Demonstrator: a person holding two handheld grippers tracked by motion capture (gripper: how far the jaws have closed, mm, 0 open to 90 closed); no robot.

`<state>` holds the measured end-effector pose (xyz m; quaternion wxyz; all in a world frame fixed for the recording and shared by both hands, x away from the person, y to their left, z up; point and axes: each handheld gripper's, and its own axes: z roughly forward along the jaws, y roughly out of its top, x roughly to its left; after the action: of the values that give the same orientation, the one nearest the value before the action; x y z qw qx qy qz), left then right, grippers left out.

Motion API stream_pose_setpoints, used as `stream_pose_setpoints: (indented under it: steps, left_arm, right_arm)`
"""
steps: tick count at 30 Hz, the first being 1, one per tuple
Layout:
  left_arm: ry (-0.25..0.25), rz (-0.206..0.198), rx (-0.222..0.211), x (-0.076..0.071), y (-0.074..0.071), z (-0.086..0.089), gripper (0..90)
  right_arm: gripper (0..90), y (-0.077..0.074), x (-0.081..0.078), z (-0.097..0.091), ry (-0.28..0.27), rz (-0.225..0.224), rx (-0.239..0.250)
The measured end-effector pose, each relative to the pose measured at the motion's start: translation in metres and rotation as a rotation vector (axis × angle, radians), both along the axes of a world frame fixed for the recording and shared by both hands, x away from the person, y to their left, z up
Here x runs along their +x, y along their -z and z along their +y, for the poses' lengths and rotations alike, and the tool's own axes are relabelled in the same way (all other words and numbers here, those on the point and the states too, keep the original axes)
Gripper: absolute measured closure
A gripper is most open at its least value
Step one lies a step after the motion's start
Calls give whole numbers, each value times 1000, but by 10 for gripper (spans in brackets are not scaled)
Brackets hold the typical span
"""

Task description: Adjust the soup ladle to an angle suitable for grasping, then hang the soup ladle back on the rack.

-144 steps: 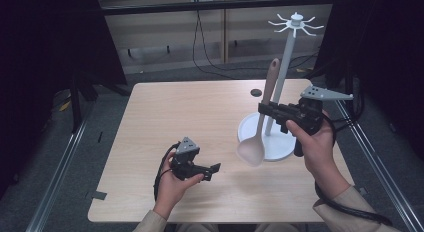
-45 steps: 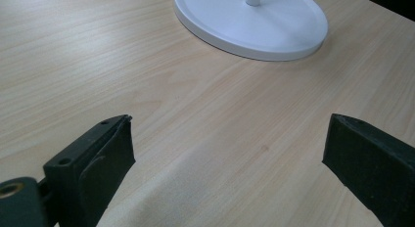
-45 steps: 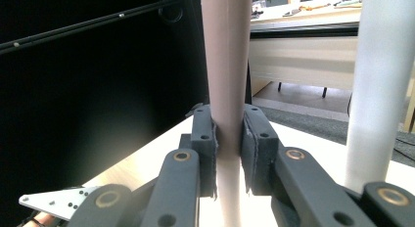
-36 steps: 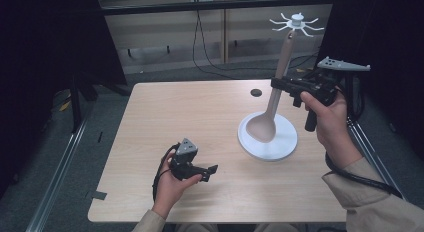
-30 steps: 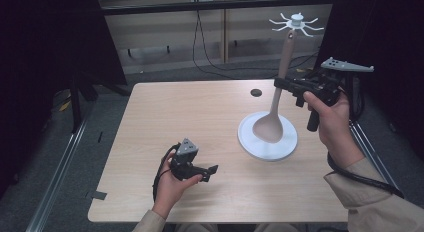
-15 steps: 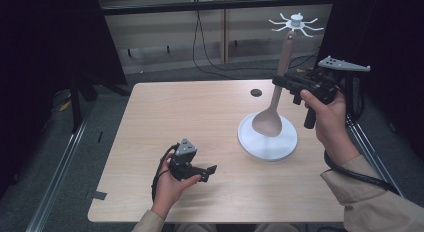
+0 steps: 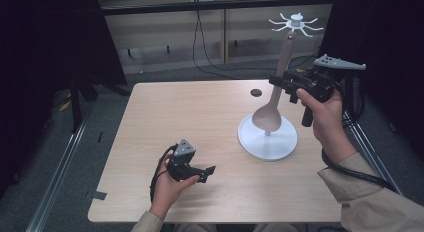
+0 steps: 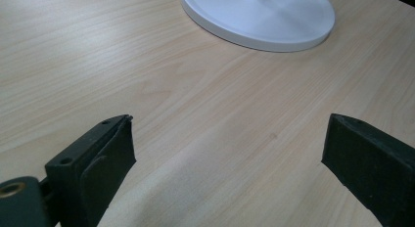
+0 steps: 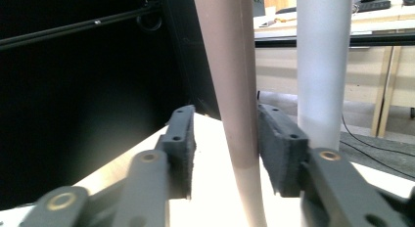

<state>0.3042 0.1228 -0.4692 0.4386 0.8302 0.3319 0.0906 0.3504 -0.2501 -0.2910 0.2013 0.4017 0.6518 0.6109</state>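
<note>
A wooden spoon (image 7: 268, 115) hangs bowl-down along the pole of a white hook stand (image 7: 281, 148), its handle tip up at the spoked head (image 7: 296, 22). My right gripper (image 7: 278, 82) sits level around the handle (image 9: 235, 90). Its jaws have just been opening: the left pad (image 9: 186, 148) stands apart from the wood, while the right pad (image 9: 274, 148) is close beside it. The white pole (image 9: 323, 65) rises just behind. My left gripper (image 7: 209, 173) rests near the table's front in a hand, jaws wide open (image 8: 227, 134) over bare wood, with the stand base (image 8: 264, 16) ahead.
A small dark round hole (image 7: 256, 92) marks the tabletop behind the stand. The wooden table (image 7: 175, 112) ends near the stand on the right. Black curtains flank both sides, and metal rails (image 7: 60, 167) run along the floor.
Since the earliest frame the right gripper has lifted the spoon from beside the base up to the stand's head. Over the last second that hand barely shifted. The left hand stayed still.
</note>
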Motion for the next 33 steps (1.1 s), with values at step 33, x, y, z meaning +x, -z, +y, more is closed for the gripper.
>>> stream_pose_setpoints:
  steps: [33]
  left_arm:
    - [11, 0, 12, -2, 1, 0, 50]
  right_arm:
    - [241, 1, -9, -4, 65, 30, -63]
